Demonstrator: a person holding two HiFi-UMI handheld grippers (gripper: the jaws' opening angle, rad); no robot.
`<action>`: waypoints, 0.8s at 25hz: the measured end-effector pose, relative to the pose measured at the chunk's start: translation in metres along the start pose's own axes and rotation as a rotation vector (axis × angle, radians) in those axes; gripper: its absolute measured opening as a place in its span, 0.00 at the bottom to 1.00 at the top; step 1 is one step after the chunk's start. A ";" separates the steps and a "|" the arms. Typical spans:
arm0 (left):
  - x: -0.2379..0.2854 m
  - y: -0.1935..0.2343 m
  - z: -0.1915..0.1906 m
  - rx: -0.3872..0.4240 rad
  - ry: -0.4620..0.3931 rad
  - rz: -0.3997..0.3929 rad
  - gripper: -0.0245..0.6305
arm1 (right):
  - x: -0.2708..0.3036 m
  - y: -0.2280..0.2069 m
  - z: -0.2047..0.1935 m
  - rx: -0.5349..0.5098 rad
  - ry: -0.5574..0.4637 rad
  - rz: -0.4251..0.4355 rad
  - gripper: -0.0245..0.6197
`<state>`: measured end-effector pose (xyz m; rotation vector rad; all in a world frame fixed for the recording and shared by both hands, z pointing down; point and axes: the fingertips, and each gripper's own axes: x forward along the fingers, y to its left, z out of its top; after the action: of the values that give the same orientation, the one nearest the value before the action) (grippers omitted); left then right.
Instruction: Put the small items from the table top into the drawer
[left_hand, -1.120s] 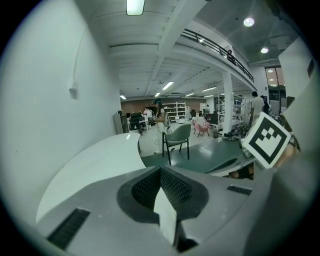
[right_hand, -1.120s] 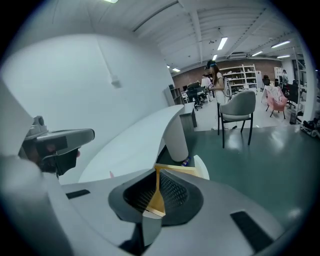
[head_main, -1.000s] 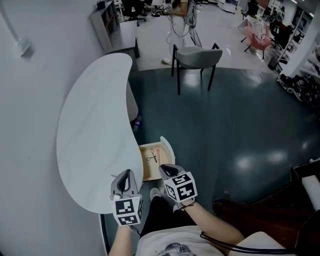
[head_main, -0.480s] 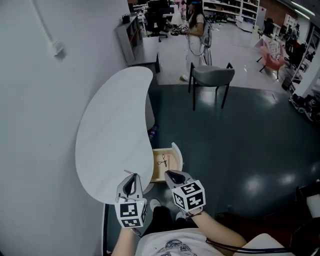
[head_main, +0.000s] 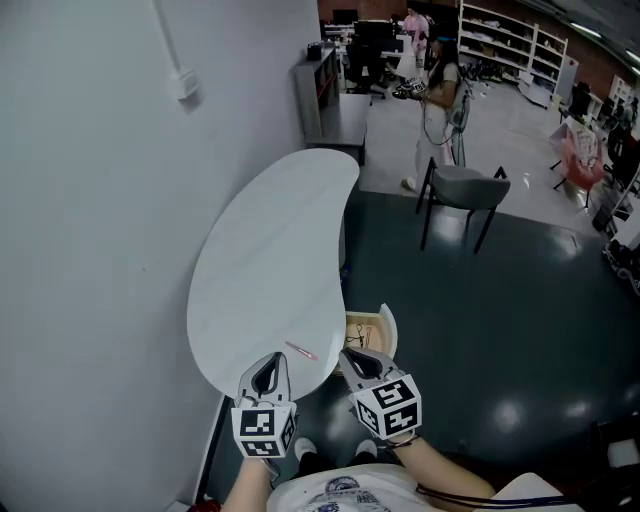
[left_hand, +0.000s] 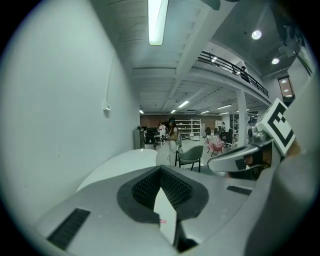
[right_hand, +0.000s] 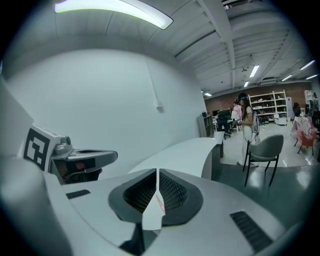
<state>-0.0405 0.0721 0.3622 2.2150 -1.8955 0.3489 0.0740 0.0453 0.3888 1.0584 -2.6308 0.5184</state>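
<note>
A thin pink stick (head_main: 300, 351) lies on the near end of the white kidney-shaped table (head_main: 270, 260). The same pink stick (right_hand: 158, 201) shows through the slit under the right gripper's tips. Beside the table's near right edge the wooden drawer (head_main: 384, 325) stands open, with a small dark item (head_main: 362, 336) inside. My left gripper (head_main: 268, 374) (left_hand: 161, 169) hangs over the table's near edge, its tips together and holding nothing. My right gripper (head_main: 362, 362) (right_hand: 157, 171) is level with it, in front of the drawer, tips together and empty.
A white wall (head_main: 100, 200) runs along the table's left side. A grey chair (head_main: 465, 190) stands on the dark floor beyond the drawer, with a person (head_main: 440, 90) behind it. A grey cabinet (head_main: 335, 95) stands past the table's far end.
Both grippers have risen and come back from the drawer toward the table's near end. The head view has tilted up, so the table and drawer sit further right and more of the room shows.
</note>
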 end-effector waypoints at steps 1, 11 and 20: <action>-0.005 0.007 0.002 0.001 -0.005 0.003 0.07 | 0.003 0.008 0.004 -0.005 -0.007 0.003 0.09; -0.040 0.085 0.009 0.007 -0.051 -0.002 0.07 | 0.039 0.075 0.031 -0.058 -0.063 -0.025 0.09; -0.058 0.123 0.006 0.010 -0.072 -0.036 0.07 | 0.057 0.118 0.031 -0.068 -0.074 -0.051 0.09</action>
<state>-0.1706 0.1060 0.3390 2.2945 -1.8909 0.2774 -0.0523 0.0764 0.3551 1.1415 -2.6569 0.3835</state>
